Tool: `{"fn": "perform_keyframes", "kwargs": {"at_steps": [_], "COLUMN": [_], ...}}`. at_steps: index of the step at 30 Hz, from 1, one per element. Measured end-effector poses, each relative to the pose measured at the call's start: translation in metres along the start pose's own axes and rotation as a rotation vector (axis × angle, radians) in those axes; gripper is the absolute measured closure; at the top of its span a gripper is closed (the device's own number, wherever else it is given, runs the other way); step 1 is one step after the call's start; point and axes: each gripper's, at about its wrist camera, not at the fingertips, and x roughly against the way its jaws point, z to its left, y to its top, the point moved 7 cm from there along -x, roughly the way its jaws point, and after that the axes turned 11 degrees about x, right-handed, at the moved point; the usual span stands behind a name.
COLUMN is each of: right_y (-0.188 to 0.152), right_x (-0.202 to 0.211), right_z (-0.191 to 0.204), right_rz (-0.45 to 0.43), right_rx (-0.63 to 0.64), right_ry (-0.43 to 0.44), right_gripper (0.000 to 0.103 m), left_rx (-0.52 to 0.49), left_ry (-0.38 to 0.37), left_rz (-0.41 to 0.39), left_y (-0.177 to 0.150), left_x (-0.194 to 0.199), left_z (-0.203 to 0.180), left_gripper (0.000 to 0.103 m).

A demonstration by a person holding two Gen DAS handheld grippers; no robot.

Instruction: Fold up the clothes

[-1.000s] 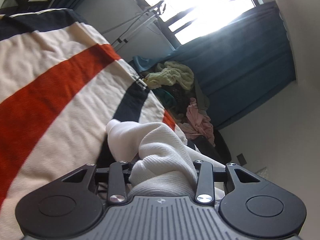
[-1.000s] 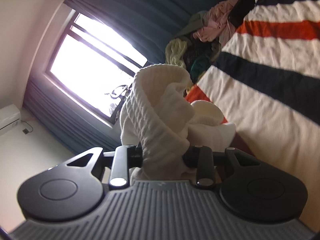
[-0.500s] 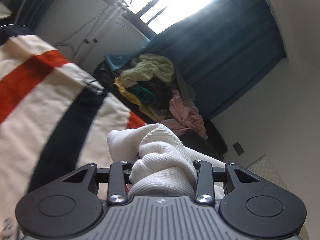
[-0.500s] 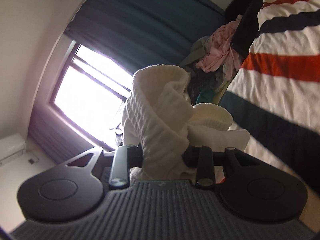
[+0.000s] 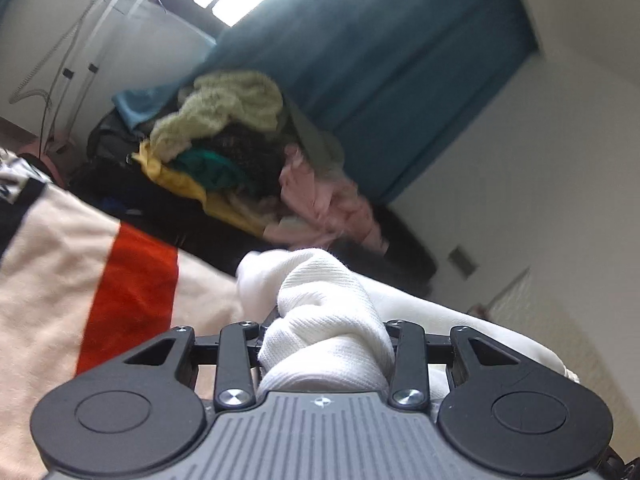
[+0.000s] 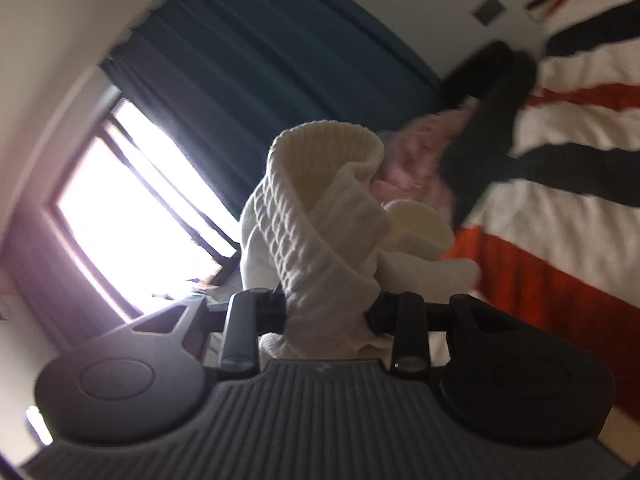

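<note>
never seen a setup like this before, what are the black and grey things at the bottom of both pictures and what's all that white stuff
Each picture comes from a small wide-angle camera mounted on a hand-held gripper, a two-finger clamp that a person carries, one in each hand. No robot arm is involved. The grey ribbed plate and black round parts at the bottom are the tool's own body, seen from just behind its fingers.

One picture looks out from the left hand-held gripper, the other from the right hand-held gripper. Each is clamped on a bunch of a white ribbed knit garment, probably a sweater, which hides the fingertips.

Beneath lies a cream blanket with red and dark stripes. Behind it sits a pile of unfolded clothes, green, yellow and pink among them, in front of a blue curtain and a bright window. The tilt and blur come from the fisheye lens and moving hands.
</note>
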Motion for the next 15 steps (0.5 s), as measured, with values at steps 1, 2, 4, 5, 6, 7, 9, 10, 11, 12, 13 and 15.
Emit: {"fn": "perform_keyframes", "kwargs": {"at_steps": [1, 2, 4, 5, 6, 7, 9, 10, 11, 12, 13, 15], "right_y": [-0.014, -0.031, -0.069, -0.089, -0.109, -0.123, -0.144, -0.146, -0.145, -0.142, -0.135, -0.119], "right_x": [-0.002, -0.002, 0.004, 0.011, 0.018, 0.026, 0.04, 0.046, 0.051, 0.057, 0.067, 0.088], "right_z": [-0.014, -0.028, -0.055, -0.065, -0.074, -0.081, -0.091, -0.091, -0.088, -0.084, -0.076, -0.059], "right_rz": [0.032, 0.071, 0.157, 0.196, 0.235, 0.258, 0.278, 0.279, 0.293, 0.31, 0.312, 0.308], "right_rx": [-0.008, -0.02, -0.07, -0.092, -0.114, -0.138, -0.187, -0.204, -0.212, -0.219, -0.204, -0.163], "right_ry": [-0.03, -0.058, -0.108, -0.136, -0.165, -0.175, -0.182, -0.189, -0.209, -0.233, -0.243, -0.256], "right_gripper": [0.067, 0.067, 0.066, 0.065, 0.064, 0.062, 0.059, 0.058, 0.058, 0.057, 0.057, 0.058], "left_rx": [-0.024, -0.048, -0.107, -0.144, -0.18, -0.185, -0.183, -0.206, -0.232, -0.258, -0.291, -0.359], "left_ry": [0.023, 0.046, 0.08, 0.09, 0.101, 0.096, 0.088, 0.104, 0.124, 0.144, 0.157, 0.18], "left_rz": [0.03, 0.065, 0.128, 0.154, 0.18, 0.196, 0.222, 0.229, 0.236, 0.242, 0.238, 0.225], "left_y": [-0.011, -0.023, -0.048, -0.059, -0.07, -0.075, -0.08, -0.08, -0.081, -0.081, -0.081, -0.08], "left_x": [-0.009, -0.016, -0.017, -0.014, -0.01, -0.006, 0.004, 0.011, 0.017, 0.024, 0.037, 0.065], "left_z": [0.008, 0.019, 0.041, 0.05, 0.06, 0.067, 0.077, 0.075, 0.072, 0.069, 0.062, 0.044], "left_gripper": [0.064, 0.064, 0.064, 0.063, 0.062, 0.061, 0.058, 0.057, 0.056, 0.055, 0.056, 0.055]}}
